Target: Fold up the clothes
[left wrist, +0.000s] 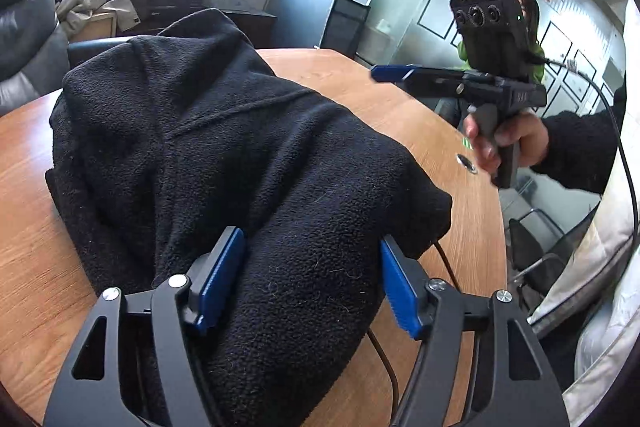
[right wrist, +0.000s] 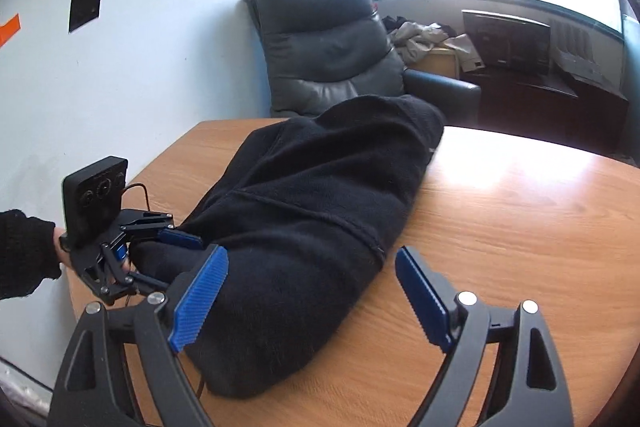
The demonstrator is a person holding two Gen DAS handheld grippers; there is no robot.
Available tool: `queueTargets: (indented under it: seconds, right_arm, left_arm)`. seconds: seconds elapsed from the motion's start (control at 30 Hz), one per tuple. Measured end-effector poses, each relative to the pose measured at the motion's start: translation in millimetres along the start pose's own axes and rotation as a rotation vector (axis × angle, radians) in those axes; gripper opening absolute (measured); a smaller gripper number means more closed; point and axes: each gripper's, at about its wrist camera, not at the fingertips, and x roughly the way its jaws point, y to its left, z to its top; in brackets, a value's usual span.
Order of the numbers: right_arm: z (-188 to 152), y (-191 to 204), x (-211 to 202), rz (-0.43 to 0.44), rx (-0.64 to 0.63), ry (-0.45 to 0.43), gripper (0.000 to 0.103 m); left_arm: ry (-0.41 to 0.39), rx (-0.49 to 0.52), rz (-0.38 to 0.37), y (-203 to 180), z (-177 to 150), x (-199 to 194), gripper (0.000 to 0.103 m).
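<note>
- Plainly, the black fleece garment (left wrist: 224, 155) lies bunched in a thick heap on the wooden bench (left wrist: 432, 115); its near end runs in between the blue pads of the left tongs (left wrist: 312, 283)
- left tongs: jaws apart, one blue pad on each side of a thick roll of fleece; the left pad lies against the cloth, the right pad sits at its edge, and whether they press on it I cannot tell
- right tongs (right wrist: 312, 299): jaws standing wide apart; the left pad is against the near end of the garment (right wrist: 312, 211), the right pad hangs over bare bench (right wrist: 520, 227), and nothing is clamped
- seen from the left wrist, the right tongs (left wrist: 384, 73) are held up off the bench, to the right of the heap, in a hand (left wrist: 504, 143) with a dark sleeve
- seen from the right wrist, the left tongs (right wrist: 168, 251) sit at the garment's near left end, just beside the right tongs' left pad
- beyond the far end of the heap stands a dark leather armchair (right wrist: 328, 43)
</note>
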Motion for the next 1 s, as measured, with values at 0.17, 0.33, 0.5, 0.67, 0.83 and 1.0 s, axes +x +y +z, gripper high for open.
queueTargets:
  seconds: [0.17,0.33,0.5,0.67,0.83,1.0]
  right_arm:
    - [-27.5,43.0,35.1,-0.12,-0.181,0.071,0.087]
    - [-62.0,55.0,19.8,-0.232,-0.208,0.066,0.087]
    - [-83.7,65.0,-18.9,-0.278,-0.267,0.065,0.087]
    - [-122.4,86.5,-27.6,-0.266,-0.298,0.159,0.087]
    - [-157.2,85.9,-75.4,-0.225,-0.23,0.242,0.087]
    - [-173.9,65.4,-148.1,-0.293,-0.203,0.276,0.087]
  left_arm:
    - [0.001,-0.023,-0.002,3.4,2.8,0.0,0.067]
    - [0.009,-0.063,-0.017,-3.2,19.8,-0.3,0.07]
    - [-0.042,-0.038,-0.035,-24.5,56.6,-6.5,0.086]
    - [0.025,-0.069,0.039,-10.2,53.7,20.9,0.091]
    - [0.025,-0.076,0.051,-1.0,44.3,29.7,0.089]
    - [0.068,-0.018,0.088,-20.2,45.7,11.3,0.09]
